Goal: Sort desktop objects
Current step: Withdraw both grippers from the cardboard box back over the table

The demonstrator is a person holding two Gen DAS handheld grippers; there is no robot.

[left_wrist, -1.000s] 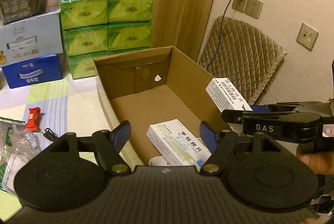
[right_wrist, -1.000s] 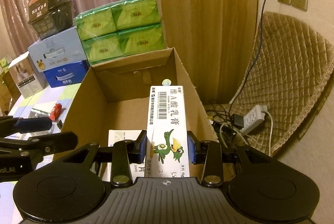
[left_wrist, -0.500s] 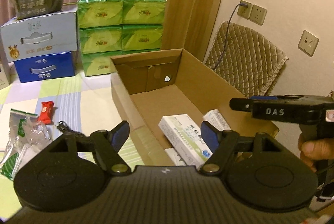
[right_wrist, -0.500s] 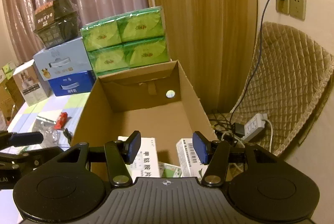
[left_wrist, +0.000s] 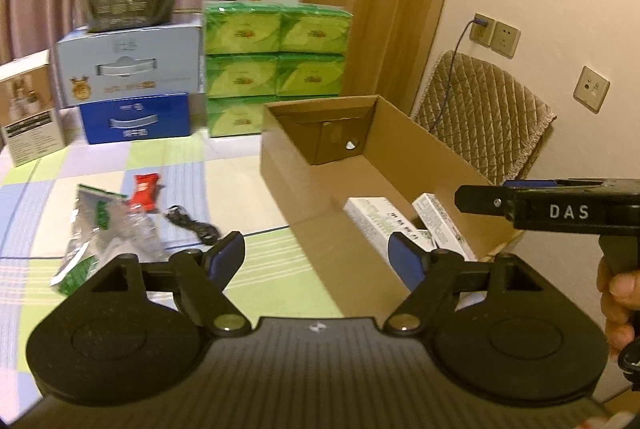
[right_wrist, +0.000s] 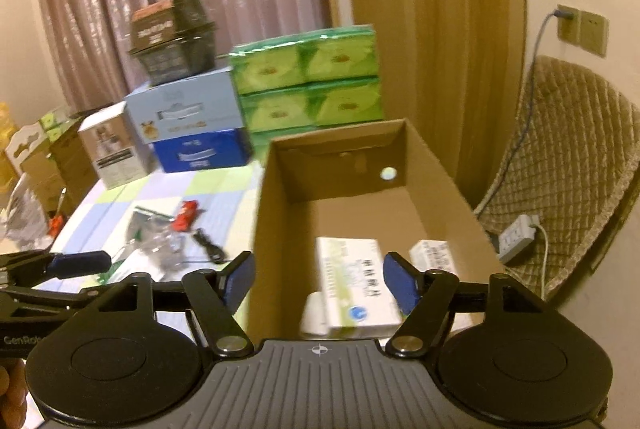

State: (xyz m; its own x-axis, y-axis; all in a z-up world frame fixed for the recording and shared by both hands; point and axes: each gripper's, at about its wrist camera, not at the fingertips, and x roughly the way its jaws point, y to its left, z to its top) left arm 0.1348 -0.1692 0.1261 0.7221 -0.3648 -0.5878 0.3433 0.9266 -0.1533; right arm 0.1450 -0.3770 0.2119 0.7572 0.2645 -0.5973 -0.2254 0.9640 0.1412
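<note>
Where the checked tablecloth (left_wrist: 224, 181) ends at the right, an open cardboard box (right_wrist: 360, 221) stands; stacked green tissue packs (left_wrist: 276, 65) sit at the far side. Inside the box, at its near end, lie two white medicine boxes side by side: a larger one (right_wrist: 352, 285) left, a slimmer one (right_wrist: 436, 257) right. Right gripper (right_wrist: 316, 279): jaws opening, nothing between them, both medicine boxes below and beyond the fingers, untouched. Left gripper (left_wrist: 316, 255): jaws opening too, empty, over the box's near left wall. On the cloth, left: clear plastic bag (left_wrist: 108, 233), red snack packet (left_wrist: 146, 189), black cable (left_wrist: 192, 223).
</note>
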